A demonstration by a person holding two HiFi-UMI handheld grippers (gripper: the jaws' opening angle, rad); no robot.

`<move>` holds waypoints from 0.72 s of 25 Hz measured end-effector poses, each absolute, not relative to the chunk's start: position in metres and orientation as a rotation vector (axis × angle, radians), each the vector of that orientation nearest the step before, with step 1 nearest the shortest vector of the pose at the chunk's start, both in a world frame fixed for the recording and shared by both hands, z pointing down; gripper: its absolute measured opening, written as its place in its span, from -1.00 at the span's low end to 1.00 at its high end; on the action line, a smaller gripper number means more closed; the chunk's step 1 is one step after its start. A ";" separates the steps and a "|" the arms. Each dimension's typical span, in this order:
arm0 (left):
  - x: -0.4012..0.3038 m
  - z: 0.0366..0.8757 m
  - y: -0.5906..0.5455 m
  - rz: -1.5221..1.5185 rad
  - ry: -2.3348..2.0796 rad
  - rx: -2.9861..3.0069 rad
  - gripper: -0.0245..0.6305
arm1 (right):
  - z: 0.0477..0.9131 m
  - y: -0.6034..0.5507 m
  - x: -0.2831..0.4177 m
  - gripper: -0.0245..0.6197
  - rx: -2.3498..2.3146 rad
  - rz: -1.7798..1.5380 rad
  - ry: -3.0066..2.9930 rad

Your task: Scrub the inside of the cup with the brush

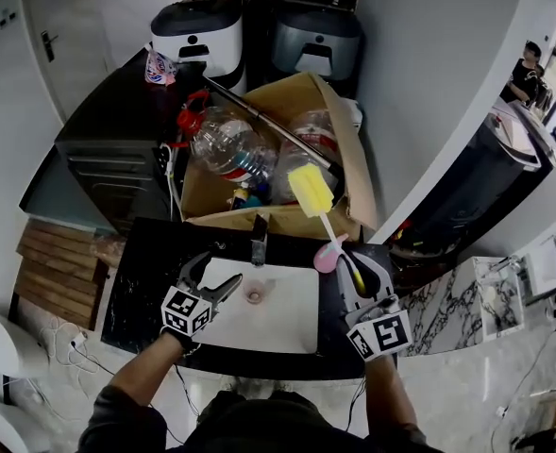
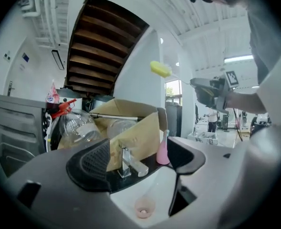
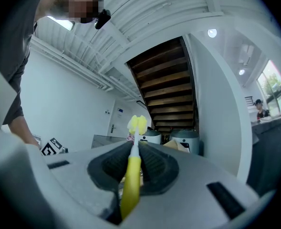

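Note:
A small pink cup (image 1: 327, 257) stands on the black counter at the right rim of the white sink (image 1: 292, 324); the left gripper view shows the pink cup (image 2: 162, 149) beyond the right jaw. My right gripper (image 1: 352, 272) is shut on the brush's yellow handle (image 3: 130, 185), just right of the cup. The brush's yellow sponge head (image 1: 311, 189) points up and away over the cardboard box, well above the cup. My left gripper (image 1: 216, 274) hovers over the sink's left half, jaws open with nothing between them. The faucet (image 2: 130, 162) shows in the gap.
A cardboard box (image 1: 344, 149) holding large clear plastic bottles (image 1: 228, 147) stands right behind the faucet (image 1: 259, 239). Two lidded bins (image 1: 197, 31) stand further back. The sink's drain (image 1: 254, 295) lies below my left gripper. A marble-topped surface (image 1: 447, 314) is at the right.

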State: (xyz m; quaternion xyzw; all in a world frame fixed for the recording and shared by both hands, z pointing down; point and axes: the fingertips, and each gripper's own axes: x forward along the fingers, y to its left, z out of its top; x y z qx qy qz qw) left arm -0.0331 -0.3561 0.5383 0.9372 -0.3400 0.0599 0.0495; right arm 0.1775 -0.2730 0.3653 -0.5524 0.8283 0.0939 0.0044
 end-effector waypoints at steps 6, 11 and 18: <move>-0.046 0.472 -0.350 0.063 -1.133 2.915 -0.23 | 0.362 -0.276 0.179 -0.80 -1.768 0.276 2.567; -0.057 0.433 -0.343 -0.007 -1.194 2.951 -0.50 | 0.367 -0.278 0.179 -0.80 -1.786 0.264 2.555; -0.079 0.402 -0.336 -0.065 -1.305 2.944 -0.92 | 0.375 -0.283 0.183 -0.80 -1.824 0.243 2.530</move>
